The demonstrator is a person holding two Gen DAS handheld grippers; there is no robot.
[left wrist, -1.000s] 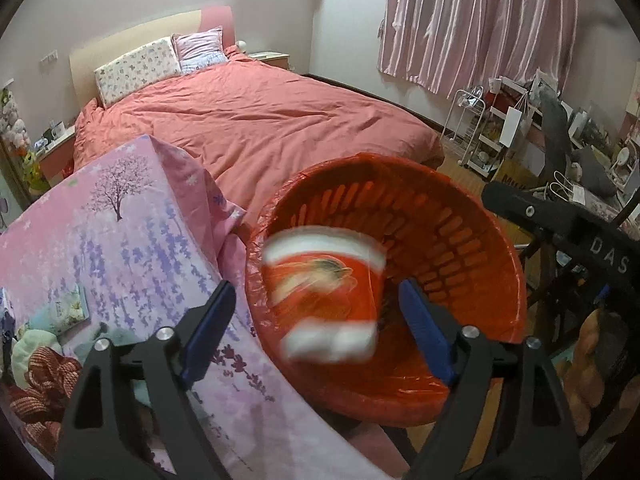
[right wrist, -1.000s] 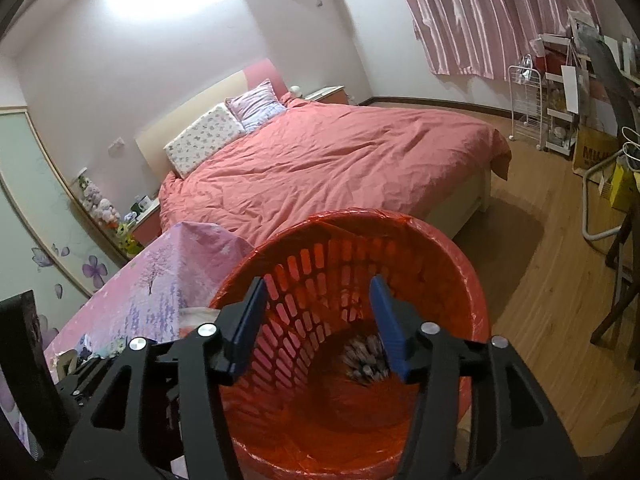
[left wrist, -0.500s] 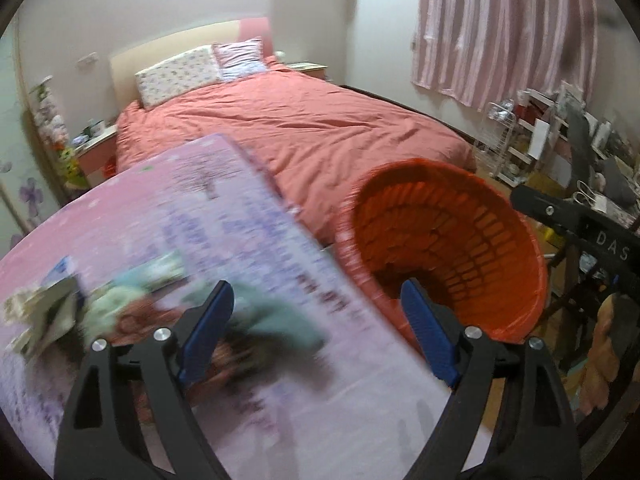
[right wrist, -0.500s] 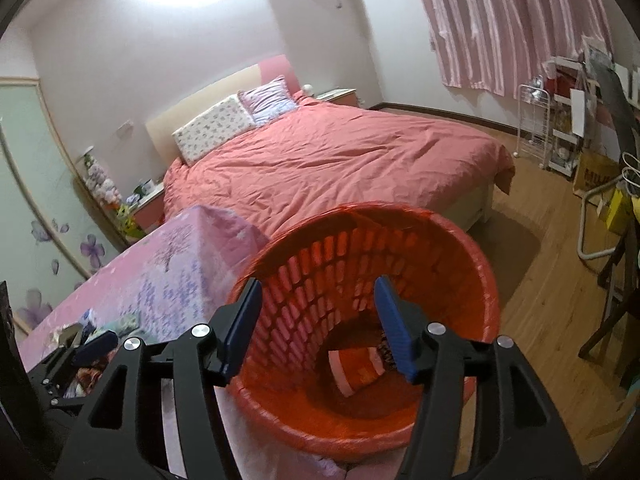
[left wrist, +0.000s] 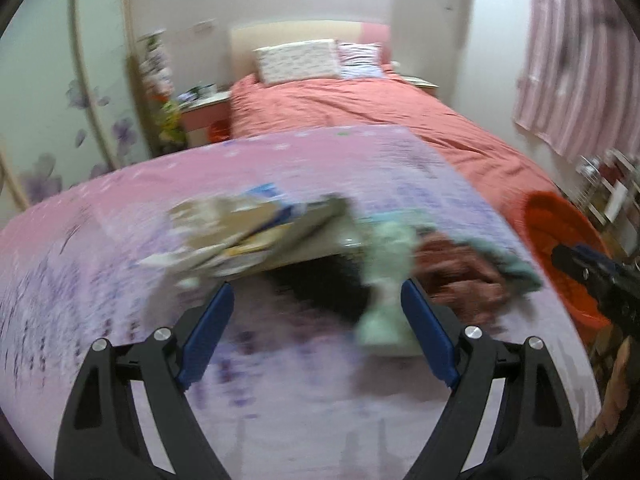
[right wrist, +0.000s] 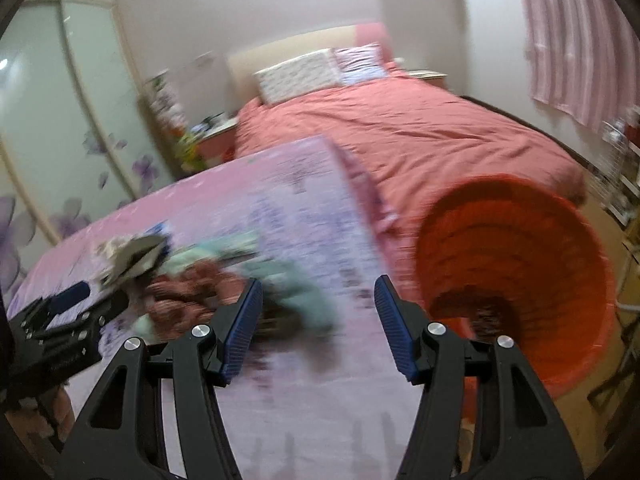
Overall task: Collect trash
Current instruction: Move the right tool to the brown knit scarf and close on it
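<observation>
My left gripper [left wrist: 314, 332] hangs wide open over the table, blue ribbed pads [left wrist: 206, 336] gripping nothing. My right gripper [right wrist: 318, 322] is spread just as wide and equally empty. Beneath both lies a pink-and-lavender printed tablecloth [left wrist: 280, 400], soft and flat. Just past my left fingers sits the trash pile [left wrist: 280, 240]: flat cardboard-like packaging [left wrist: 248, 228] with its long axis running left to right, a pale green crumpled wrapper [left wrist: 386, 280] lengthwise toward me, and a reddish-brown crinkled piece [left wrist: 460, 268]; blur hides finer detail. Off the table's right edge stands the orange latticed plastic basket [right wrist: 516, 264], round, mouth tilted toward my right camera. Beyond it lies a bed [right wrist: 400, 132] with a coral duvet.
</observation>
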